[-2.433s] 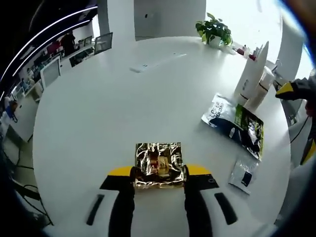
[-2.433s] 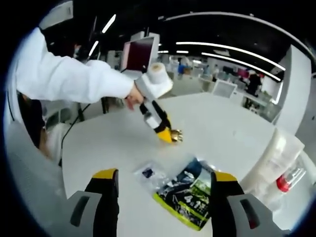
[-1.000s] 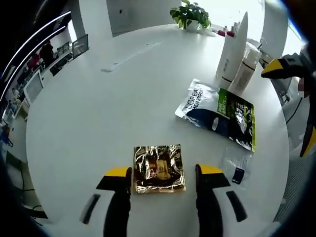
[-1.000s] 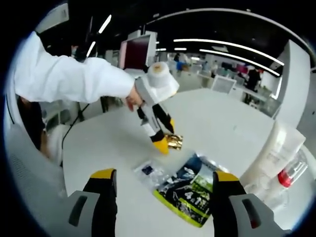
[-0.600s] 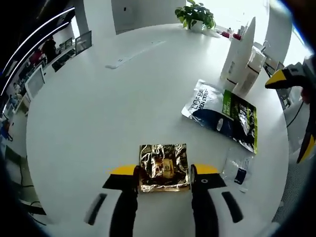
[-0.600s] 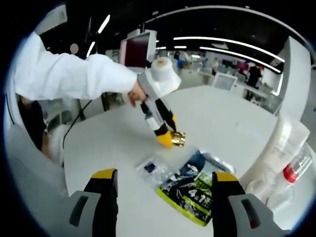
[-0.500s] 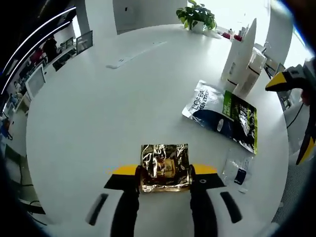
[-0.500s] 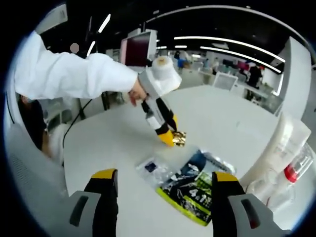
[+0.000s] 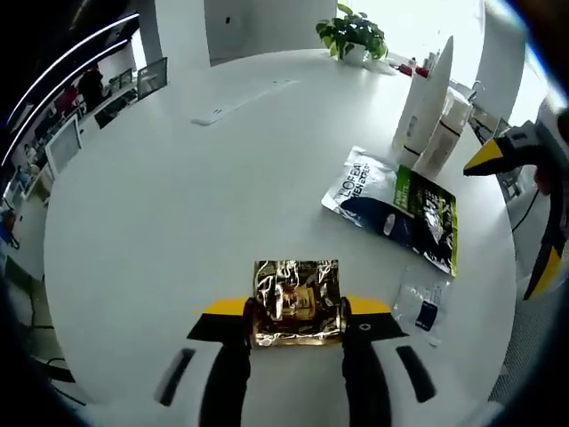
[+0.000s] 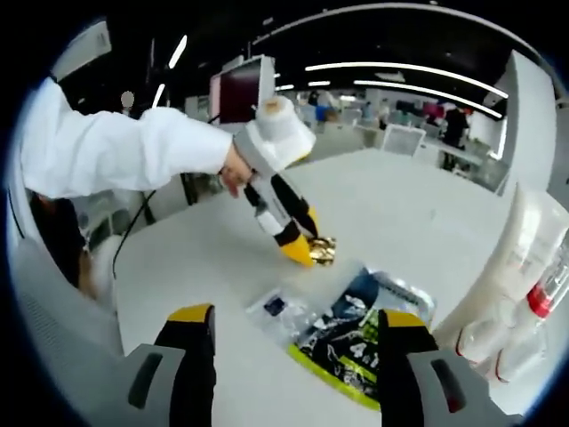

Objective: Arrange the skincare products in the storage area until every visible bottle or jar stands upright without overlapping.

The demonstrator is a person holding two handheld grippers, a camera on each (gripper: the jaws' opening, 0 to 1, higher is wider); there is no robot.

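On the round white desk (image 9: pixel 178 196), the left tongs (image 9: pixel 296 309) are clamped on a gold foil sachet (image 9: pixel 296 301), one yellow-tipped jaw pressed to each side edge while the sachet lies flat on the desktop. It sits near the desk's near edge, and a wide stretch of bare white surface runs ahead of it and off to the left. To its right, close to the desk rim, lies a small clear sachet (image 9: pixel 423 307), and beyond that a larger dark blue and green pouch (image 9: pixel 396 210), also flat. Two tall white tubes (image 9: pixel 428 107) stand upright just behind the pouch, near the far right edge, with a potted plant (image 9: pixel 352 34) further back at the rim.

The right tongs (image 10: pixel 293 331) are held above the desk with jaws wide apart and nothing between them. Below them lie the pouch (image 10: pixel 364 342) and the clear sachet (image 10: pixel 277 311); the white tubes (image 10: pixel 511 294) stand at the right. Across the desk, a white sleeve (image 10: pixel 116 147) reaches in with the left tongs (image 10: pixel 307 249) on the gold sachet (image 10: pixel 322 250).
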